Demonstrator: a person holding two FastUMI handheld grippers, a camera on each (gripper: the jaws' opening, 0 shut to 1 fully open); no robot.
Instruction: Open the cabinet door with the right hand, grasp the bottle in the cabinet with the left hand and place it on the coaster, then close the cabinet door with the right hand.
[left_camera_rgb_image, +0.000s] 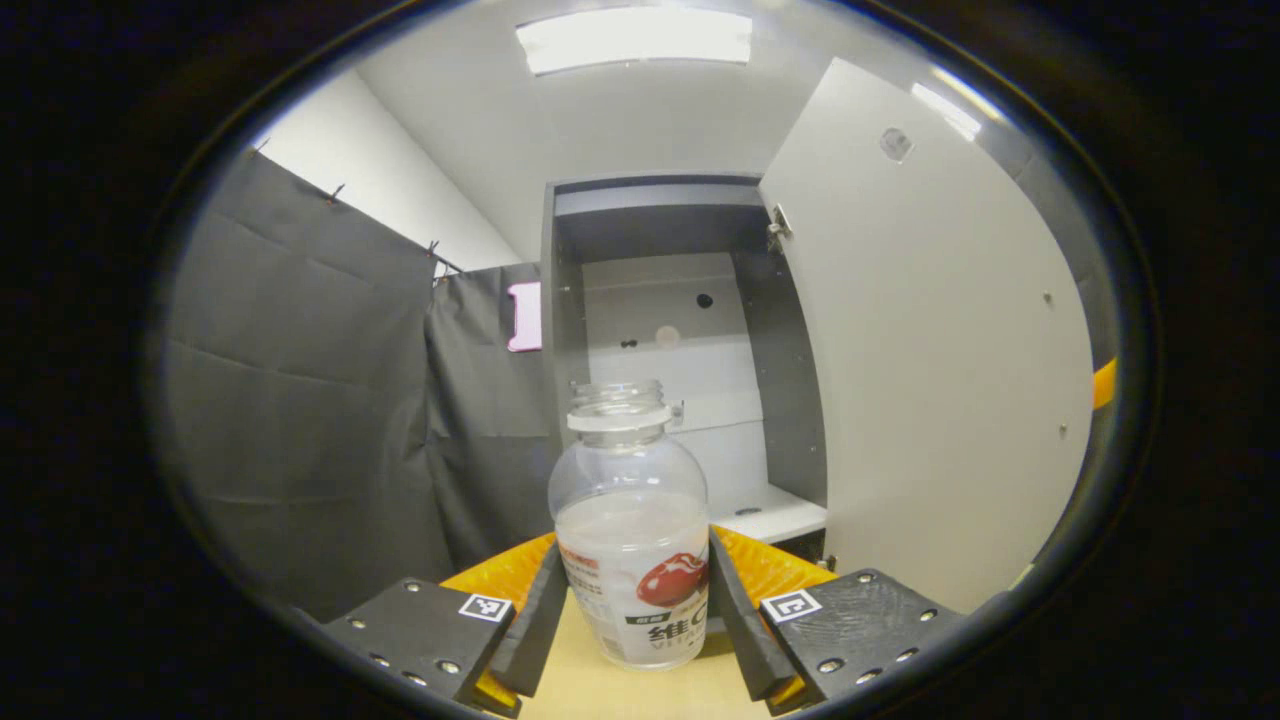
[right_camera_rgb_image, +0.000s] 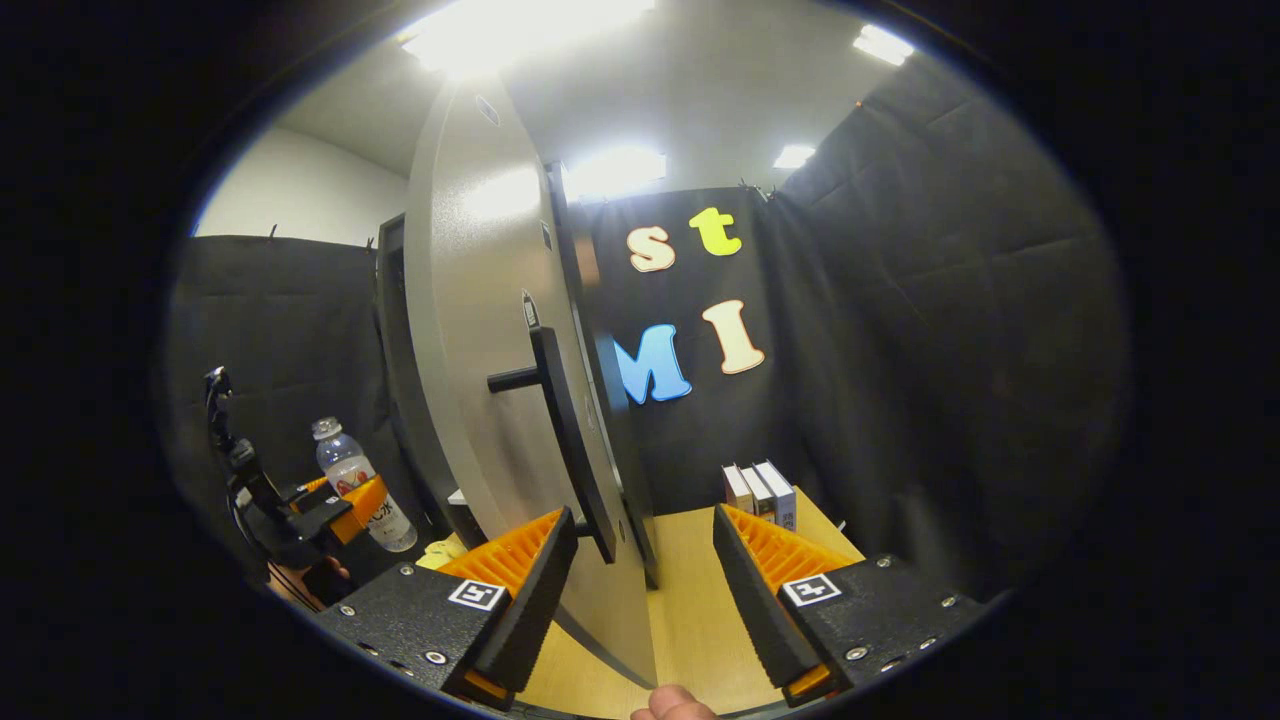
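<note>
Your clear plastic bottle with the white liquid, red-fruit label and white neck ring sits upright between your left gripper's fingers, whose black pads press on its lower body from both sides. Below it, between the fingers, you see the pale wooden worktop; whether the bottle's base touches it, you cannot tell. Straight ahead beyond the bottle stands the grey cabinet, its inside white-backed with a white shelf, and to the right of your fingers its large white door is swung open toward you.

In the right gripper view, your right gripper's fingers stand wide apart, holding nothing. The door's edge runs down between them, closer to the left finger, with its long black bar handle just above that finger's tip. Far to the left you see the other gripper with the bottle. Ahead of the right finger, three small books stand on the worktop against the black cloth.
</note>
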